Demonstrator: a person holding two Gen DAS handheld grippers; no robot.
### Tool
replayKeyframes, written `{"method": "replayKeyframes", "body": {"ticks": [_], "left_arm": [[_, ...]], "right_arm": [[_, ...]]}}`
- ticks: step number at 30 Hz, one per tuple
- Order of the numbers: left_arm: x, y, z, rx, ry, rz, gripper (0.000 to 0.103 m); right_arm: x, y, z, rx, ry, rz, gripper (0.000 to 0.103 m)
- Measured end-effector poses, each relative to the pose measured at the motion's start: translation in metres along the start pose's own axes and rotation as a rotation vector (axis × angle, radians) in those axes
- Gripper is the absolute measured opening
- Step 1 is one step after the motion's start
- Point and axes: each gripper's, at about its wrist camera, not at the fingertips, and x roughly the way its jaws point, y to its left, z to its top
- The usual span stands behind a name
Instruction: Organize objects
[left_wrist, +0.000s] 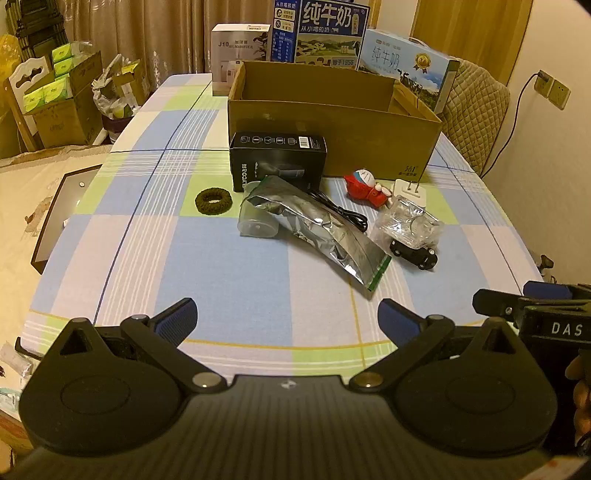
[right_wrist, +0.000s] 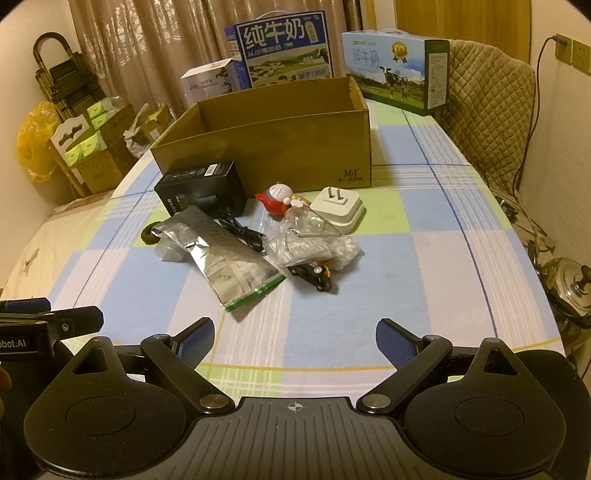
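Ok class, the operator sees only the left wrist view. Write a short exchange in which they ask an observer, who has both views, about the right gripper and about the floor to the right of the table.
Operator: I only catch the side of the right gripper. Is it holding anything?
Observer: No. Its jaws stand wide open, with only the checked tablecloth showing between them.
Operator: What is on the floor past the table's right edge?
Observer: A shiny steel pot with a dark knob on its lid sits there, next to some loose cables.
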Motion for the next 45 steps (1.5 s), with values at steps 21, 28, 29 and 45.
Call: {"method": "replayKeyframes", "body": {"ticks": [21, 28, 29, 45], "left_arm": [[0.0025, 0.0026, 0.0018, -0.001, 0.001, -0.007, 0.102], [0.0027, 0.003, 0.0024, -0.001, 0.0, -0.007, 0.102], [0.0032, 0.0035, 0.0027, -0.002, 0.001, -0.009, 0.102], [0.0036, 0.0029, 0.0039, -0.002, 0.002, -0.012, 0.102]], "right_arm": [[-0.0019, 0.0058, 0.0015, -0.016, -0.006, 0.021, 0.092], [-0.0018, 0.007, 0.0027, -0.02, -0.006, 0.023, 0.092], [-0.0018, 0.0074, 0.0029, -0.02, -0.006, 0.023, 0.092], [-0.0003, 0.0084, 0.0035, -0.026, -0.002, 0.028, 0.092]]}}
